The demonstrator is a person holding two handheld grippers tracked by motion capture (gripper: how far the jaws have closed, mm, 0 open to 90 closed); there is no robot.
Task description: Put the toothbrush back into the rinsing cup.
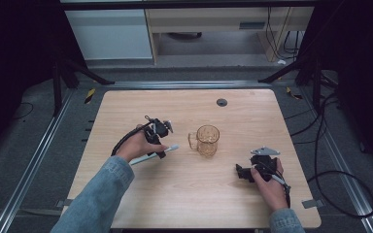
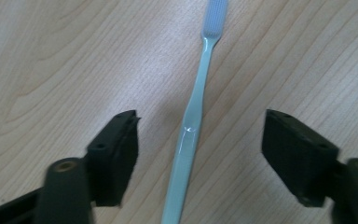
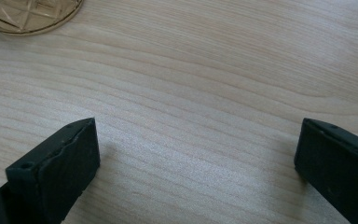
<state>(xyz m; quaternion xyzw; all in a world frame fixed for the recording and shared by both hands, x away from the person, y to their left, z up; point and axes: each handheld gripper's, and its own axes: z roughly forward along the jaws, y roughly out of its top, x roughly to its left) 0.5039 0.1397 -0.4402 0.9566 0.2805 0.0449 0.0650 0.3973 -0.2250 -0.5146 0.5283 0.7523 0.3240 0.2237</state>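
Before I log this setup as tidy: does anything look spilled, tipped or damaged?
Nothing stands out. The amber glass mug stands upright and looks empty, and the toothbrush lies flat, intact, on the dry table between the left gripper's open jaws.

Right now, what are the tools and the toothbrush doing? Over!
Left tool open, straddling the toothbrush, not pinching it. Toothbrush flat on the table. Right tool open, nothing between its jaws. Amber glass mug stands close by. Over.

Toothbrush left of mug, both on table.
Your toothbrush (image 1: 154,155) lies on the table (image 1: 184,194), just left of the mug (image 1: 207,140).
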